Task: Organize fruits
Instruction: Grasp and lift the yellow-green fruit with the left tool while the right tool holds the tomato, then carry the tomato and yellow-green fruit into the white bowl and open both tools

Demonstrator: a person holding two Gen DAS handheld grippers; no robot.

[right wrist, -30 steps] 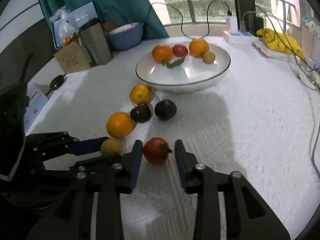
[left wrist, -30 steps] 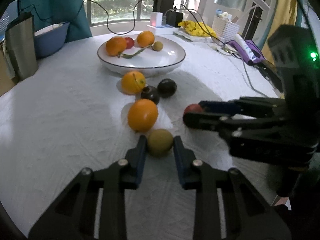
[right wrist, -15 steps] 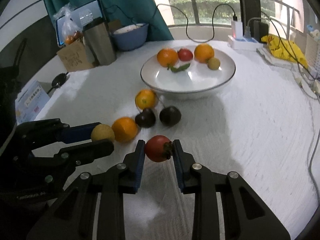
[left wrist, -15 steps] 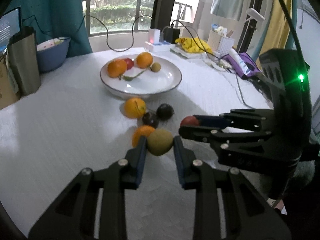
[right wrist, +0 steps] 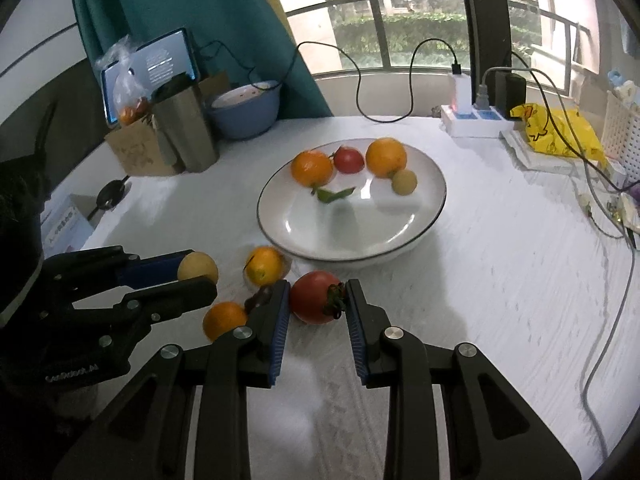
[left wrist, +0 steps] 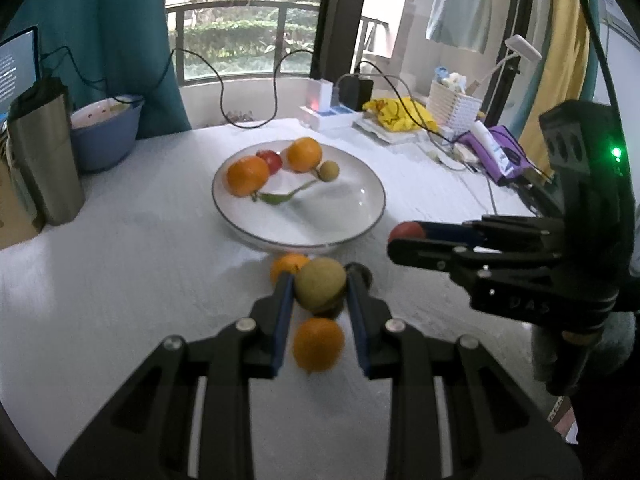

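Fruits are split between the white plate (left wrist: pixel 360 224) and the tablecloth in front of it, and two of them are now in the air. From the left wrist view, the left gripper (left wrist: pixel 320 292) has its fingers narrowed onto a greenish-yellow fruit (left wrist: pixel 320 288), which a second ago sat on the cloth and has since been lifted clear; a loose orange (left wrist: pixel 318 344) lies on the cloth below it and another orange (left wrist: pixel 286 266) shows just behind the left finger, near the plate rim. To the right, the right gripper (left wrist: pixel 404 236) carries a red tomato (left wrist: pixel 406 231) beside the rim. From the right wrist view, the tomato (right wrist: pixel 316 298) is clamped between the blue pads with its stem toward the right pad, raised and nearer the plate (right wrist: pixel 400 252) than before. The left gripper (right wrist: pixel 200 270) holds its fruit off to the left. Two oranges, a red fruit and a small yellow one already rest at the plate's far side. Both pickups look done, so what probably remains is carrying each fruit over the rim and releasing onto bare plate.
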